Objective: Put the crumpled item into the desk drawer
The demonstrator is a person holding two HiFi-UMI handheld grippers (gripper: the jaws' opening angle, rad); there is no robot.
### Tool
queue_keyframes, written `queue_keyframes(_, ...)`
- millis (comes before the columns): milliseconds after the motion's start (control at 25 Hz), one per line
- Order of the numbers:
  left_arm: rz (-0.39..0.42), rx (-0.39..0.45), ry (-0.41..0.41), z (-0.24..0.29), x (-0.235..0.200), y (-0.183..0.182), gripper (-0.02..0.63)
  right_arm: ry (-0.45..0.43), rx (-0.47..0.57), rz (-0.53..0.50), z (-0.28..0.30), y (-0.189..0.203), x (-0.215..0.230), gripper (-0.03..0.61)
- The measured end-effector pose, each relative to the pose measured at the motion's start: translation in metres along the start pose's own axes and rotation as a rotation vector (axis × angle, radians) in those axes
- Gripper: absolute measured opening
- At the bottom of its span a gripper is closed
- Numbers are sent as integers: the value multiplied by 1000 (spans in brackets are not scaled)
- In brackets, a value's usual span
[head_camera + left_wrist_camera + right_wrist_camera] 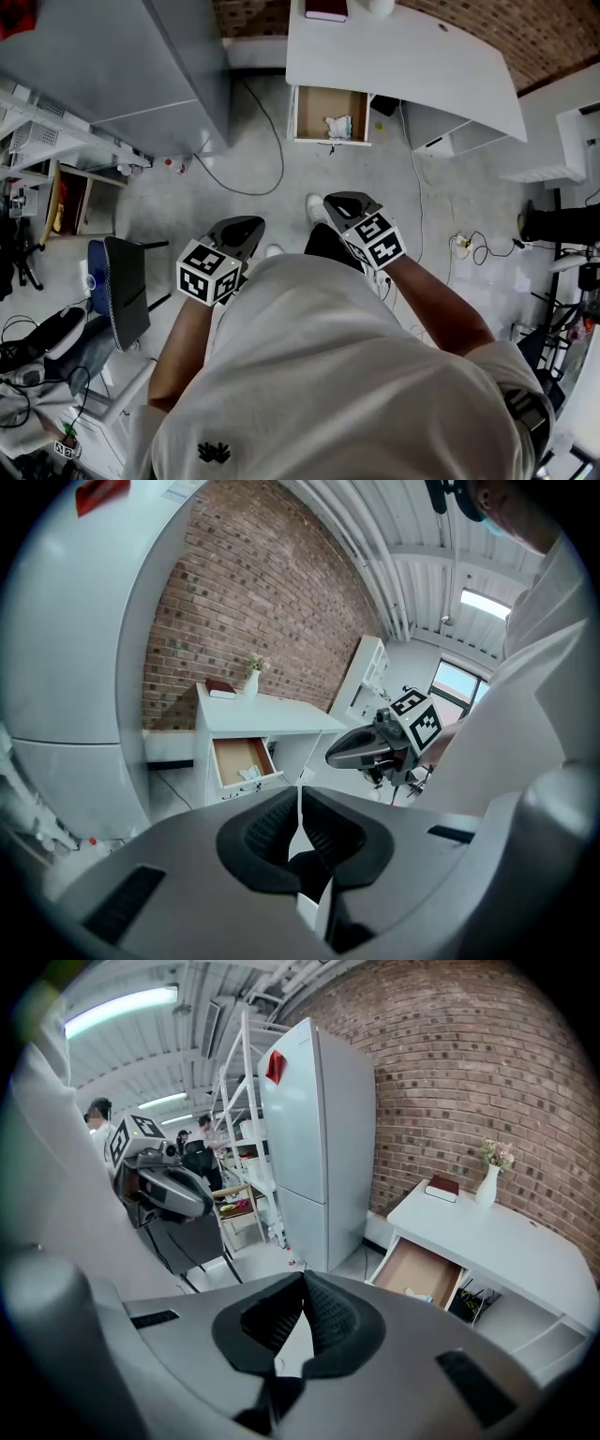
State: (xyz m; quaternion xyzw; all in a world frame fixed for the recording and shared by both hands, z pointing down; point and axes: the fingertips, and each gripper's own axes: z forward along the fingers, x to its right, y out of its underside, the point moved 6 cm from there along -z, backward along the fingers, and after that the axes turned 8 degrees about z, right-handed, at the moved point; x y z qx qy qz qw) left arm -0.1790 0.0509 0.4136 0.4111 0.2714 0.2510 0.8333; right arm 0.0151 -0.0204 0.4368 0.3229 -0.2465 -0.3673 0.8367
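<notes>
The white crumpled item (pixel 338 126) lies inside the open wooden drawer (pixel 314 108) of the white desk (pixel 403 56), far ahead across the floor. Both grippers are held close to the person's body, well away from the desk. My left gripper (pixel 246 225) is shut with nothing between its jaws, and so is my right gripper (pixel 339 202). The left gripper view shows its shut jaws' tips (pixel 300 803), the drawer (pixel 234 757) and the crumpled item (pixel 250 773). The right gripper view shows the drawer (pixel 412 1269) with the item (pixel 420 1296) beyond the shut tips (pixel 303 1283).
A grey-white fridge (pixel 122 66) stands left of the desk. A dark chair (pixel 122 291) and cluttered shelves are at the left. Cables (pixel 253 159) run over the floor. A book (pixel 326 9) and a vase (pixel 487 1185) sit on the desk.
</notes>
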Motion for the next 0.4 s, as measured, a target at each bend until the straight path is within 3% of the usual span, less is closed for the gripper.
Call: queue_keyframes(400, -25, -28, -38, 48, -27, -32, 32, -44, -15, -23, 24, -27, 60, 28)
